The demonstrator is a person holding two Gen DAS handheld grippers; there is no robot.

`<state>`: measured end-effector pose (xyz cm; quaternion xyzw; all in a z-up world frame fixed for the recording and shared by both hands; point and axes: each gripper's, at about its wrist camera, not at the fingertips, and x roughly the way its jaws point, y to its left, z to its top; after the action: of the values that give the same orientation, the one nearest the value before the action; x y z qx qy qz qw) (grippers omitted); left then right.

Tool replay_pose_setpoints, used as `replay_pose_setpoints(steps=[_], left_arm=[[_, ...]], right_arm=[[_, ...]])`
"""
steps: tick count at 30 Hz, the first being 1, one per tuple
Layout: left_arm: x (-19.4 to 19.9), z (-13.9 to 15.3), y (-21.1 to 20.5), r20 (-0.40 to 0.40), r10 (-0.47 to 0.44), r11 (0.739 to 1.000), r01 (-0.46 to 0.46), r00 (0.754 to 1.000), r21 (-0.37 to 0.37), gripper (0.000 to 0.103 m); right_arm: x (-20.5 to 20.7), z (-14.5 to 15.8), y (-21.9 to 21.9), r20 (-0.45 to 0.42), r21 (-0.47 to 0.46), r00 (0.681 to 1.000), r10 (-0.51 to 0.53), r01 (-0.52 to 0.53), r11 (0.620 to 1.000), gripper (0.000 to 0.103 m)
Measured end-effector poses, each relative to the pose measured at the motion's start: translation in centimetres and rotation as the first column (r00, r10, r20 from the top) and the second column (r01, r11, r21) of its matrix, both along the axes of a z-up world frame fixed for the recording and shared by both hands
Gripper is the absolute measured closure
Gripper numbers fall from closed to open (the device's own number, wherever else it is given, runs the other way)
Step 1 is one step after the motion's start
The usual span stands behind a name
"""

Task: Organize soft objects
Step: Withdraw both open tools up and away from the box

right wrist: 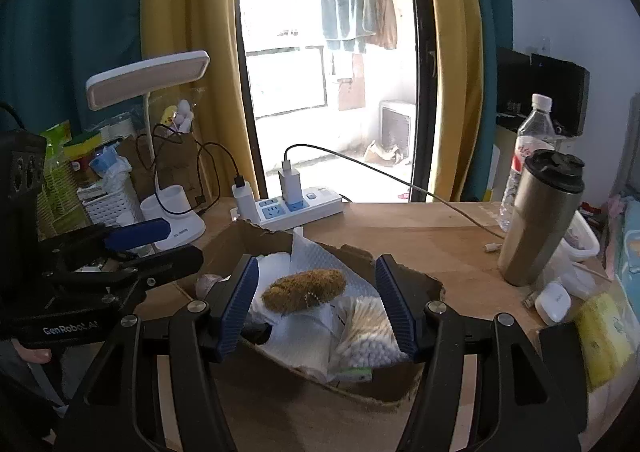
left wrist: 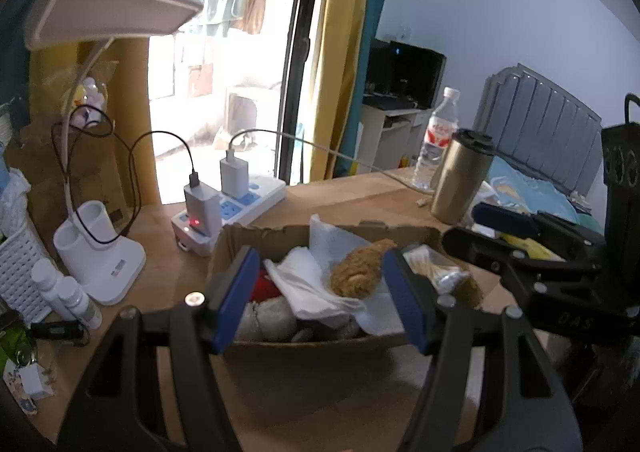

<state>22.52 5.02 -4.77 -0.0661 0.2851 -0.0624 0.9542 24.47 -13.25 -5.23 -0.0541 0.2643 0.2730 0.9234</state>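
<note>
We look from two cameras, each riding on a hand-held gripper and facing forward and downward along its jaws toward the window at the surface's far edge. The left gripper (left wrist: 320,294) view sits close over the cardboard box (left wrist: 256,238), from its left side, with the right gripper (left wrist: 516,240) at its right edge. The right view hangs equally near, from the box's right. We share the box, the power strip (right wrist: 304,206), the lamp (right wrist: 148,78), the steel mug (right wrist: 538,216) and the bottle (right wrist: 534,132).
</note>
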Motion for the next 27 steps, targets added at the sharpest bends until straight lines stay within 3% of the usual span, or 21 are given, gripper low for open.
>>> replay_pose_setpoints(steps=[14,19,27], left_arm=[[-5.0,2.0,-0.3,0.076,0.001,1.000,0.000,0.997,-0.002,0.034],[-7.0,2.7,-0.3,0.108,0.019,1.000,-0.018,0.994,-0.011,0.026],[-9.9,3.4,-0.2,0.146,0.033,0.999,-0.031,0.989,-0.020,0.020]], right_arm=[[-4.9,1.6,-1.5,0.052,-0.001,0.998,-0.033,0.033,0.999,0.039],[-6.8,2.2,-2.1,0.073,0.000,0.996,-0.046,0.046,0.999,0.039],[-9.6,3.1,-3.1,0.105,0.009,0.992,-0.077,0.076,0.997,0.037]])
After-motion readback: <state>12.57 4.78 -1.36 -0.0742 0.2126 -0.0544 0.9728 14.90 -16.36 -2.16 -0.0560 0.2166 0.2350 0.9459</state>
